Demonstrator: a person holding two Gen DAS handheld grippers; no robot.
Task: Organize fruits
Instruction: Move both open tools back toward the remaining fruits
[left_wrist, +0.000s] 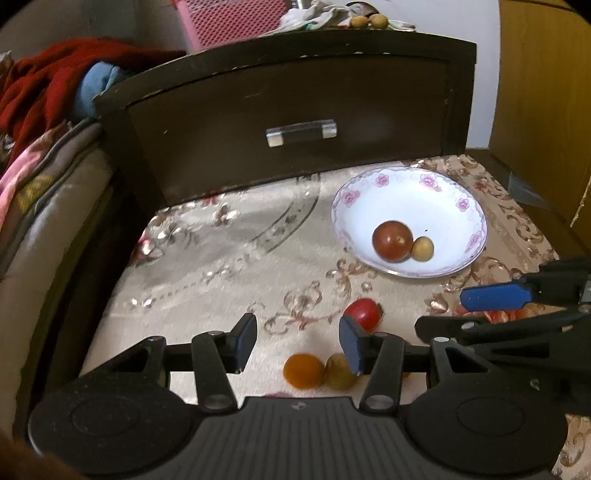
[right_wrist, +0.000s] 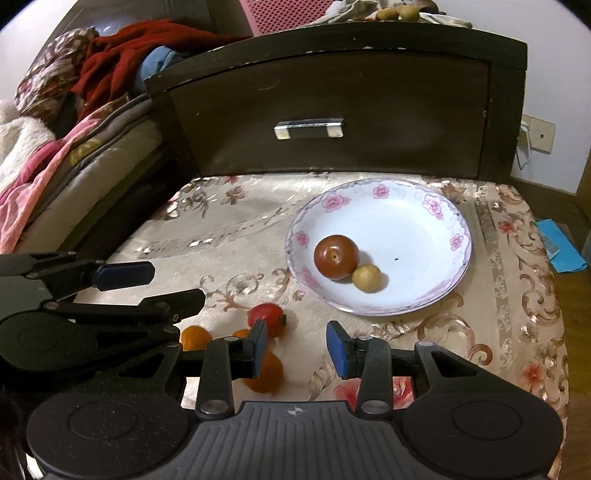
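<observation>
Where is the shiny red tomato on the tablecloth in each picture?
Left wrist view: the small red tomato lies low and right of centre, just beyond the left gripper's right fingertip.
Right wrist view: it lies low and left of centre, beside the right gripper's left fingertip.
Shared landmark: the white flowered plate, beyond it.

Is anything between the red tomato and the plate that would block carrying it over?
Nothing visible does. Only bare patterned cloth lies between the red tomato and the plate. The orange fruits sit on its near side, away from that path.
</observation>
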